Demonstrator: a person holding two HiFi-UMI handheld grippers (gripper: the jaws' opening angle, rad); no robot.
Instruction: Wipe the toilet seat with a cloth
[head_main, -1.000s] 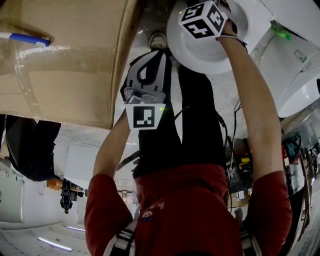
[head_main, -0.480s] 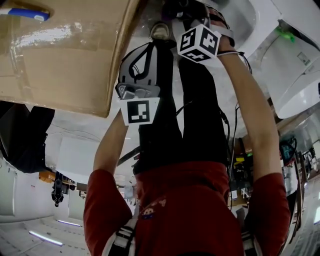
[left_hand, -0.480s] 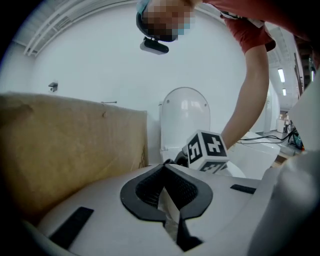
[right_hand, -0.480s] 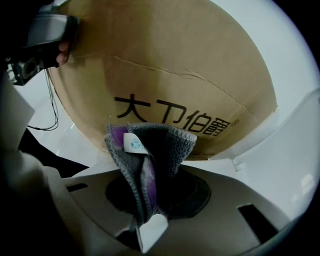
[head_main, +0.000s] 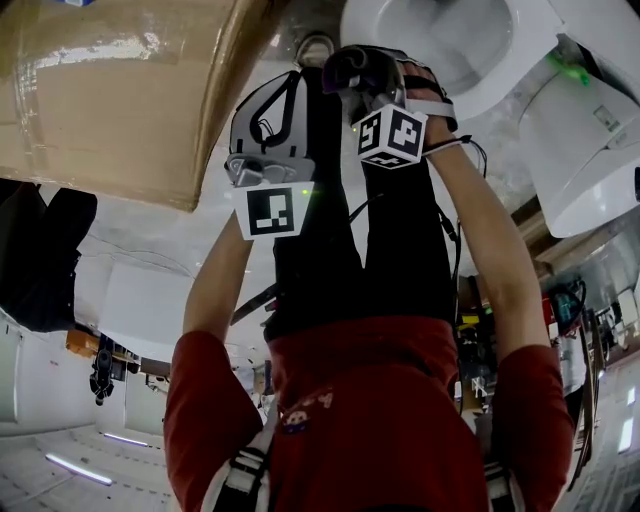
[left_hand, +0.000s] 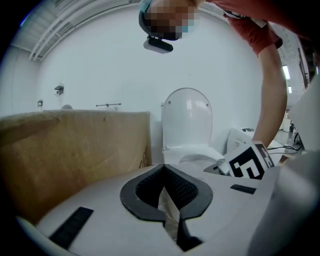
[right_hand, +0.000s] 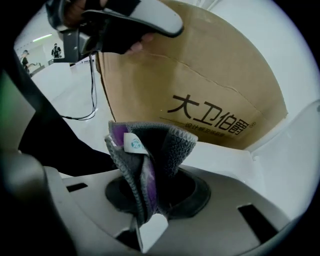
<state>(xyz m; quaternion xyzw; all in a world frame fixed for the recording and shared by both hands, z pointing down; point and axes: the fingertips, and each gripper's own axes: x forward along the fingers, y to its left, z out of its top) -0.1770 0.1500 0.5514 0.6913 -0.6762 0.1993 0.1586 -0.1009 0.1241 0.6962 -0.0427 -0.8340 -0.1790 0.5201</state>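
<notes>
Right gripper view: right tool (right_hand: 150, 207) clamped on a bunched grey-purple cloth (right_hand: 150, 147). Head view: toilet seat (head_main: 505, 70) lies just past it, toward top right. Left tool (head_main: 288, 92), shut and empty, sits farther off beside the box (head_main: 120, 90).

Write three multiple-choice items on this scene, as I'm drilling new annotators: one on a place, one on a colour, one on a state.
1. In the left gripper view, the cardboard box stands: A) left of the toilet B) on its lid C) right of it.
2. The cloth is: A) white B) grey and purple C) yellow.
3. The jaws of the right gripper are: A) apart and empty B) shut on the cloth C) shut on a brush.
Key: A, the toilet shows to the box's right; B, grey knit with purple folds; B, the cloth stands pinched between the jaws.
</notes>
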